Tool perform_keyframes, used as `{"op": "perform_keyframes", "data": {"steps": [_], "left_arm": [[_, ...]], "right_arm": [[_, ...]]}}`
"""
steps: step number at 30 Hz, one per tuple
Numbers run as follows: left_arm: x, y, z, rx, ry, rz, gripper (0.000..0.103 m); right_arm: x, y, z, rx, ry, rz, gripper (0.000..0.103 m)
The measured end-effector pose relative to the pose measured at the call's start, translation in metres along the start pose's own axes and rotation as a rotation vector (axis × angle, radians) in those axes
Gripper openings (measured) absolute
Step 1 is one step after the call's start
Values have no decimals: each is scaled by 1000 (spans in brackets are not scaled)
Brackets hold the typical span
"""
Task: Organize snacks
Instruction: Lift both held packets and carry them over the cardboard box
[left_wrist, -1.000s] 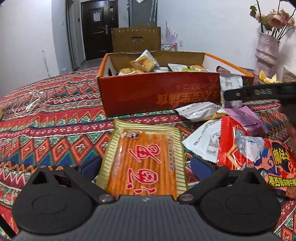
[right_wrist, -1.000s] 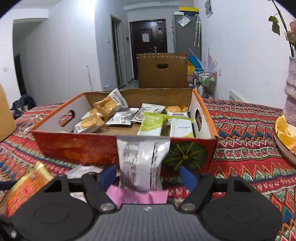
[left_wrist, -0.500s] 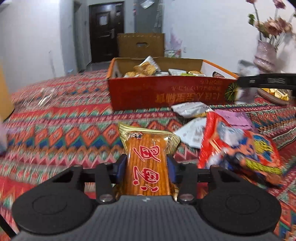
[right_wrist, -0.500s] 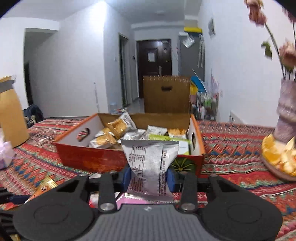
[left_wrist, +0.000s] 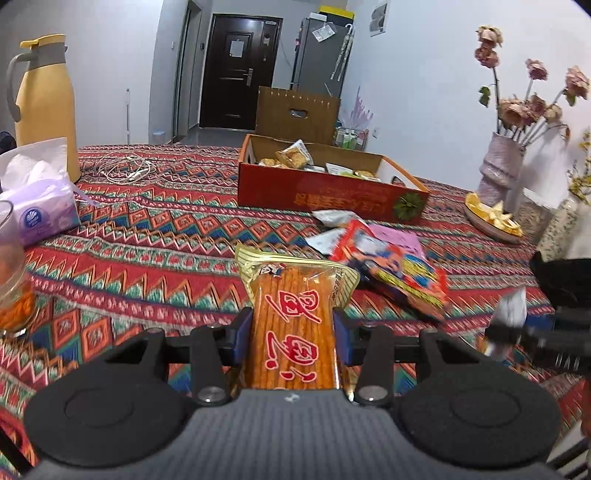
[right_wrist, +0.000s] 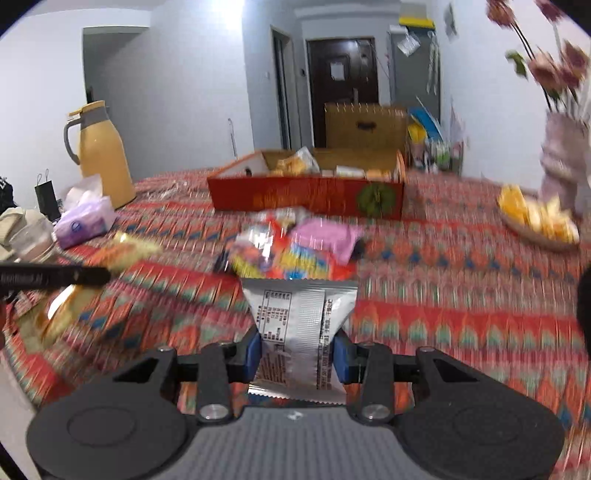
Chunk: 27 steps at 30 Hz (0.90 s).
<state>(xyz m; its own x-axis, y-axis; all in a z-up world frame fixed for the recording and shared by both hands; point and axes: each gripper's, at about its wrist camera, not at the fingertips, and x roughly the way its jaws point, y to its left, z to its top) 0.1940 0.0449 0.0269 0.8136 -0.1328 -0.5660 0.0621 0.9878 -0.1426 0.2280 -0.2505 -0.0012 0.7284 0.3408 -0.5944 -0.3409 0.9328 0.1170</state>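
My left gripper (left_wrist: 291, 338) is shut on an orange packet of snack sticks (left_wrist: 293, 314) with red characters, held up above the patterned tablecloth. My right gripper (right_wrist: 297, 354) is shut on a silver snack packet (right_wrist: 301, 317), printed side up. The red cardboard box (left_wrist: 325, 192) with several snacks inside stands far across the table, and it also appears in the right wrist view as the box (right_wrist: 306, 194). A loose pile of snacks, with a red cartoon bag (left_wrist: 391, 266) and a pink packet (right_wrist: 325, 238), lies between me and the box.
A yellow thermos jug (left_wrist: 46, 103) and a purple tissue pack (left_wrist: 40, 210) stand at the left. A glass (left_wrist: 11, 280) sits at the near left edge. A vase of dried flowers (left_wrist: 498, 170) and a plate of orange peel (left_wrist: 493, 219) are at the right. A white cable (left_wrist: 125, 168) lies mid-left.
Both grippers closed on their packets, lifted them off the table and pulled back, so the box and snack pile now look much farther away.
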Motion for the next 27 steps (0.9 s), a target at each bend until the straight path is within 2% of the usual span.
{"op": "perform_keyframes", "data": {"steps": [6,14,21,27], "left_arm": [[-24,-20,-10,31,-20,-26,45],[-43,-37,-13,63,-48,-45,45],[-26,-35,7,68,-59,-51,45],[8,-24,59,53,-104,-73,45]], "right_arm": [[-35,8,-35,19,10,0,38],[-53,13,-37,18,-32,12,38],[-39,7,-21,14,-42,15,38],[-14,0,31,-73,-104,-5,38]]}}
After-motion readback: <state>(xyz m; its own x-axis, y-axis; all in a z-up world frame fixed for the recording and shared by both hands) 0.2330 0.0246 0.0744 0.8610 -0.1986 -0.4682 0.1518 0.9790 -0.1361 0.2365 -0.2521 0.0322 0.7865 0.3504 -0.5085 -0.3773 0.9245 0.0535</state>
